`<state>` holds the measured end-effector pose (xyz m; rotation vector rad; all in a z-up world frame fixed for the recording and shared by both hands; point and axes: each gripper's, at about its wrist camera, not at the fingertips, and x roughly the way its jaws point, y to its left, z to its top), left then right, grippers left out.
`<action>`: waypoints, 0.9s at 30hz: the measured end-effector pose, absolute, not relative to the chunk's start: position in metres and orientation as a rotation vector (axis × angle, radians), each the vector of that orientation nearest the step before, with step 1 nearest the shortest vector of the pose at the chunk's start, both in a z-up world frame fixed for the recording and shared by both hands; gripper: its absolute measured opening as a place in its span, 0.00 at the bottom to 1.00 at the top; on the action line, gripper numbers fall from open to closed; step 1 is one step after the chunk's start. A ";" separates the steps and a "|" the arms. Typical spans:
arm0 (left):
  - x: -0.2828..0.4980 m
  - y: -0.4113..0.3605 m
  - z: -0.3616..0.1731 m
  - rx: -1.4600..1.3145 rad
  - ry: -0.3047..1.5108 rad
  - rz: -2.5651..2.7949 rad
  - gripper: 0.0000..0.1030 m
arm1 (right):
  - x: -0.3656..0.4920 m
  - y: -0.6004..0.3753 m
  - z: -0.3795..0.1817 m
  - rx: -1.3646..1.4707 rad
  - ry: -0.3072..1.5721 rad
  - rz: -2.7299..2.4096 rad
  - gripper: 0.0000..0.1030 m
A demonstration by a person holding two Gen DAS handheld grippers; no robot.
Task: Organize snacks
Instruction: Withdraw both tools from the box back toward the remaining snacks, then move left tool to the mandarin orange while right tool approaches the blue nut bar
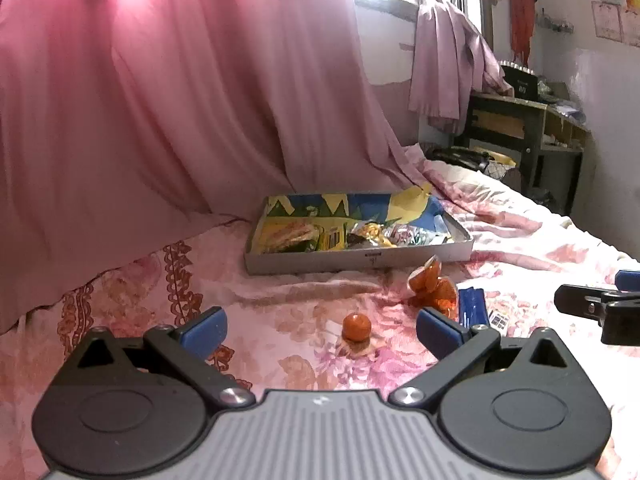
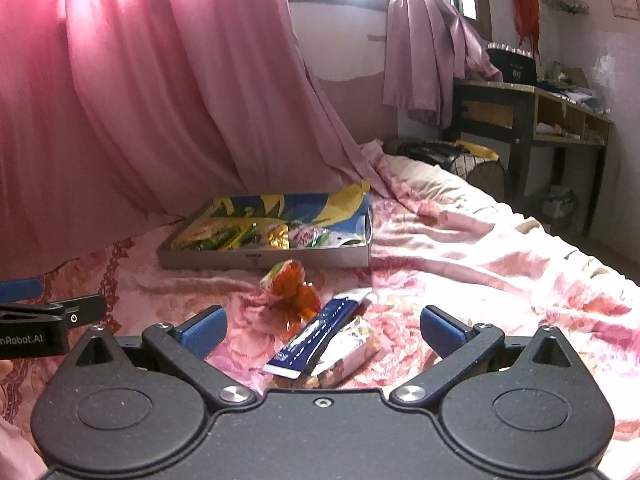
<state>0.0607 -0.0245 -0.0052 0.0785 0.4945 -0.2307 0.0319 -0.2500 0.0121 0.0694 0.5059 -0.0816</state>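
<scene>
Pink curtains hang behind a bed (image 1: 304, 328) covered in a floral sheet, and a shallow cardboard tray (image 1: 360, 258) sits on it at about 12 o'clock from both cameras, already holding a jumble of green, gold and yellow snack packets; its low front wall probably makes dropping things in easy.

Loose snacks lie between the tray and the tools. A round orange candy (image 1: 356, 327) in clear wrap rests on the sheet just ahead of the left hand-held gripper (image 1: 320, 330), whose blue pads are spread wide with nothing between them, likely lined up to close on it. At about 1 o'clock in the left view is a cluster of orange wrapped sweets (image 1: 434, 288), just in front of the tray.

The right hand-held gripper (image 2: 324, 330) is likewise released and empty. Between its fingers lies a blue wrapped bar (image 2: 316, 338), resting slanted on top of a pale snack packet (image 2: 352, 356). Because the two overlap, I judge a clean grasp would need the upper bar taken first.
</scene>
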 end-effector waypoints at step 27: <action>0.124 -0.016 -0.039 0.014 0.830 -0.252 1.00 | 0.072 -0.247 -0.016 0.072 0.762 -0.067 0.99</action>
